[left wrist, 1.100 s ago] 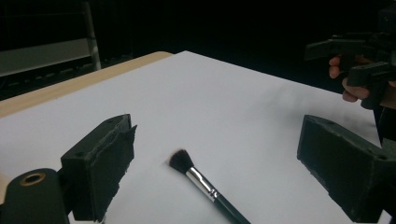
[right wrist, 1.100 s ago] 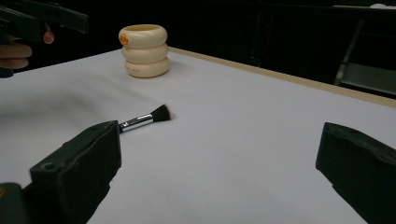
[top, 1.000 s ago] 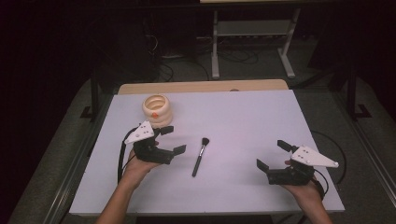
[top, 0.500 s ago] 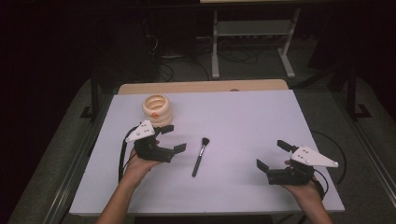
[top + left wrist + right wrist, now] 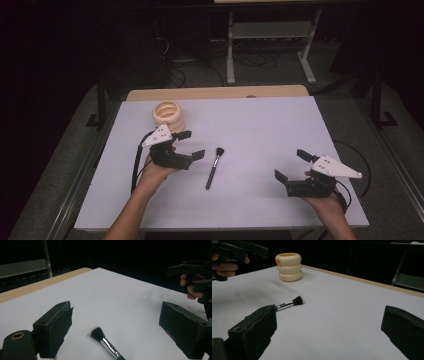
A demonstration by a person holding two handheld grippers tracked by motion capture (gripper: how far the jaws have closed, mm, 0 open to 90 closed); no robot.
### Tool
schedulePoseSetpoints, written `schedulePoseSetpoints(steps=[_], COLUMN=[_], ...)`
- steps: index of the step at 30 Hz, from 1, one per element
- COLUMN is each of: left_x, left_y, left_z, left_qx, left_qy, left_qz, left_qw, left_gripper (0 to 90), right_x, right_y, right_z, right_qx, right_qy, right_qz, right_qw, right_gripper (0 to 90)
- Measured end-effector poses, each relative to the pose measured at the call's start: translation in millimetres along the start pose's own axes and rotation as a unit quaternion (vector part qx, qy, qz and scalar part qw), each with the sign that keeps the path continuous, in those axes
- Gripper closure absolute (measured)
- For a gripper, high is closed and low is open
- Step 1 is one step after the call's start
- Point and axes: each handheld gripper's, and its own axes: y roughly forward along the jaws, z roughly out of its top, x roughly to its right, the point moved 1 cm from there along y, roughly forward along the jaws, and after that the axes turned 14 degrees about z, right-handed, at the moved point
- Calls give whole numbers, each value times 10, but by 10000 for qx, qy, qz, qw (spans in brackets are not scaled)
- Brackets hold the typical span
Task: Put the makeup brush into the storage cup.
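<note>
At table centre, slightly toward 7 o'clock, lies the makeup brush (image 5: 214, 167), flat on the white tabletop (image 5: 280, 130), bristle head pointing to 12, handle end to 6. The cream ringed holder (image 5: 168, 115) stands upright at 10 o'clock from it, well apart, near the far-left edge.

The left gripper (image 5: 189, 145) sits just at 9 o'clock of the brush, jaws spread wide, nothing between them yet. In the left gripper view the bristle tuft (image 5: 96, 333) and silver ferrule show low in the gap between the jaws, closer to the left one, so approach is lined up but not centred.

The right gripper (image 5: 294, 165) rests at approx 4 o'clock of the brush, well apart, jaws also spread & empty. In the right gripper view the brush (image 5: 291, 303) lies beyond its left jaw, holder (image 5: 288, 266) farther back.

Step in hand, as I judge it: left gripper goes for the brush, likely to drop it in the holder.

To do it well:
- Shift toward 3 o'clock so the handle sits mid-gap, not the tuft; pinching bristles gives a soft, slippy hold.
- Grab on the ferrule or just below it, jaws across the handle, not along it.
- Go low; the handle is thin & lies flat, so jaw tips need to nearly touch the tabletop before closing.
- Close slowly; a round handle may roll away.
- Keep the right gripper clear, no need for it now.
</note>
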Motion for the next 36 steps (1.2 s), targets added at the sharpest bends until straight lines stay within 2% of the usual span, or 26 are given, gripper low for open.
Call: schedulePoseSetpoints(steps=[3, 13, 16, 25, 36], left_x=[5, 31, 39, 83, 137], left_y=[32, 118, 157, 272, 401], left_z=[17, 91, 102, 129, 179], left_qx=[21, 57, 32, 30, 56], left_qy=[-38, 59, 89, 79, 84], left_qz=[19, -7, -19, -66, -99], left_qw=[10000, 10000, 10000, 9999, 9999], left_gripper=[106, 107, 107, 107, 123], right_x=[-1, -6, 3, -6, -9], right_y=[2, -2, 0, -12, -11], right_z=[0, 8, 6, 13, 17], right_qx=[-9, 38, 22, 52, 86], right_qy=[-9, 38, -26, 27, -40], right_qz=[6, 1, -1, -22, -39], right_qw=[10000, 10000, 10000, 10000, 9999], right_gripper=[0, 0, 0, 0, 0])
